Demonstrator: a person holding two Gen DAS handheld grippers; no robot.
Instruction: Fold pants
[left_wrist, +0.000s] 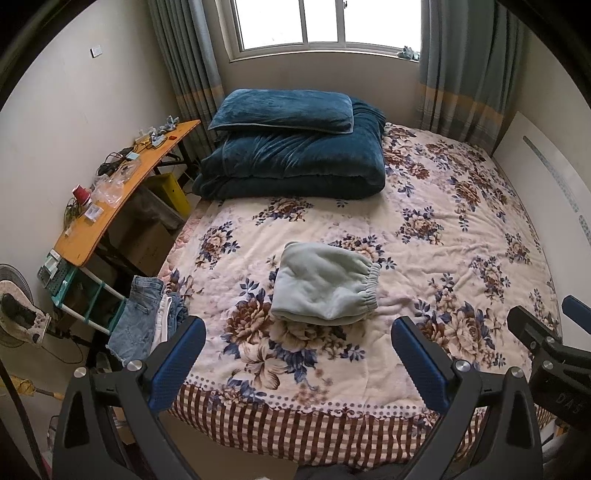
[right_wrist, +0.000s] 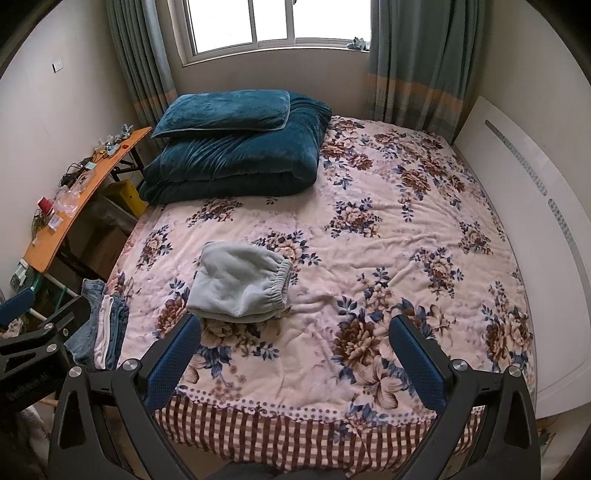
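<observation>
Pale green sweatpants (left_wrist: 325, 286) (right_wrist: 240, 284) lie folded into a compact bundle on the flowered bedspread, elastic waistband facing right. My left gripper (left_wrist: 297, 358) hovers over the near edge of the bed, open, nothing between its blue pads, the bundle just beyond its fingertips. My right gripper (right_wrist: 293, 354) is open too and empty, held to the right of the bundle and short of it. In the left wrist view part of the right gripper (left_wrist: 546, 339) shows at the right edge. In the right wrist view part of the left gripper (right_wrist: 33, 325) shows at the left edge.
Folded denim pieces (left_wrist: 147, 317) (right_wrist: 103, 325) sit stacked on the bed's left edge. A dark blue pillow and quilt (left_wrist: 291, 147) (right_wrist: 236, 147) lie at the head. An orange table (left_wrist: 122, 195) with clutter stands left. A white panel (right_wrist: 524, 236) lines the right side.
</observation>
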